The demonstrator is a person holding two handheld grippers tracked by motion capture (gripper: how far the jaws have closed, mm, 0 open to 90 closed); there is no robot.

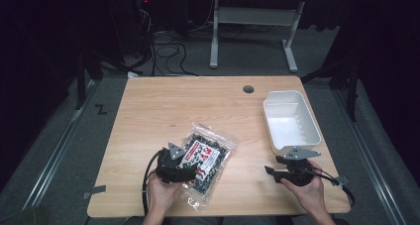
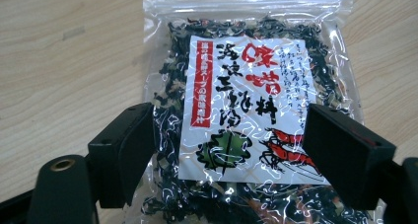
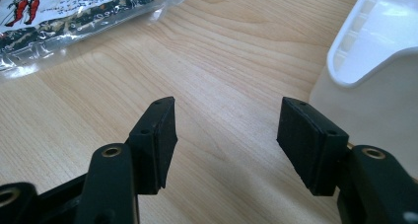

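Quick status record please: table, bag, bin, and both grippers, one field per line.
table: wooden top, round hole near the far edge
bag: clear zip pouch of dried dark greens with a white and red label, flat on the table, near-left of centre
bin: white, empty, far right of the table
left gripper: open, jaws either side of the bag, low over its near end; contact unclear
right gripper: open, nothing between the jaws, over bare table just in front of the bin
hands: one on each gripper, at the near edge

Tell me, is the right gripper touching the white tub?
Apart. In the right gripper view, the right gripper has open jaws over bare table, with the white tub off to one side.
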